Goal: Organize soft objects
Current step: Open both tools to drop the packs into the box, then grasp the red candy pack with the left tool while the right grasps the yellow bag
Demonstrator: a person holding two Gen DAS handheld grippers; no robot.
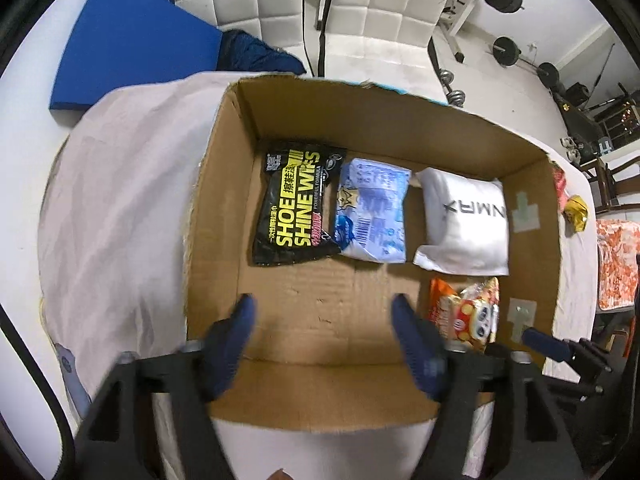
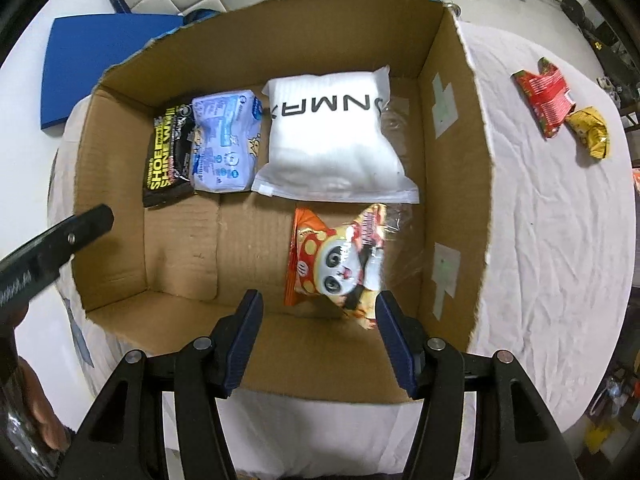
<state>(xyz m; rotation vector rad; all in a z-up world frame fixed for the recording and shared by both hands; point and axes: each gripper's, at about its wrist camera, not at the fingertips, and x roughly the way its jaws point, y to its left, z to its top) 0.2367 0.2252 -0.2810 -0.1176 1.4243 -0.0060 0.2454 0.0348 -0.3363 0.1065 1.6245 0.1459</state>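
Observation:
An open cardboard box [image 1: 400, 128] [image 2: 456, 208] stands on a cloth-covered table. Inside lie a black shoe shine wipes pack [image 1: 294, 208] [image 2: 166, 160], a blue-white wipes pack [image 1: 372, 210] [image 2: 224, 144], a white zip bag [image 1: 464, 224] [image 2: 332, 148] and an orange panda snack bag [image 1: 468, 314] [image 2: 336, 260]. My left gripper [image 1: 322, 316] is open and empty above the box's near floor. My right gripper [image 2: 316, 308] is open and empty, just above the snack bag's near end. A red packet [image 2: 544, 94] and a yellow packet [image 2: 592, 130] [image 1: 576, 210] lie on the cloth outside the box.
The white cloth [image 2: 560, 240] covers the table right of the box. A blue foam pad [image 1: 132, 44] [image 2: 100, 64] lies at the far left. White quilted chairs [image 1: 360, 4] and gym weights [image 1: 508, 50] stand behind. The left gripper's arm [image 2: 52, 244] enters the right wrist view.

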